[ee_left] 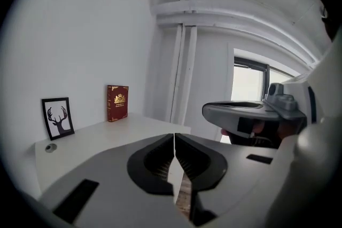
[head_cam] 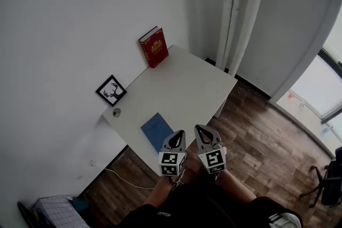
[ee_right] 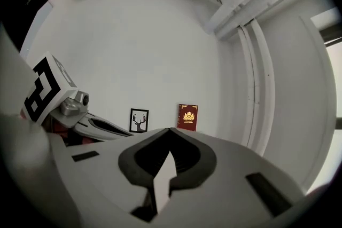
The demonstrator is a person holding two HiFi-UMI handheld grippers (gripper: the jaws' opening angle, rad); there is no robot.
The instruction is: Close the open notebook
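Two grippers show in the head view, side by side low in the picture above the person's lap: left gripper (head_cam: 179, 136) and right gripper (head_cam: 200, 129), each with jaws pressed together and nothing pinched. Just ahead and a little to the left lies the notebook (head_cam: 156, 131), flat on the white table (head_cam: 187, 83) near its front edge, squared to the table's sides. Reads as one plain blue rectangle, so cannot tell from here whether open or already shut, nor where the spine lies. Looks only slightly longer along the line running away from the person. Nearer the left gripper, which probably has the shorter reach. Farther back along the wall: a small round thing (head_cam: 116, 112), a framed deer picture (head_cam: 111, 90) and a red book (head_cam: 154, 47) standing on end. Down on the floor at lower left, a gridded white box (head_cam: 56, 211), contents not readable.

Next, the left gripper view: jaws shut to a hairline, nothing between. Looks level across the tabletop to the same red book (ee_left: 117, 103) and deer picture (ee_left: 57, 118), with the right gripper at the right. No notebook visible here, presumably hidden below the jaws.

Last, the right gripper view: jaws likewise closed at the tips and empty, aimed at the wall. Again no notebook.
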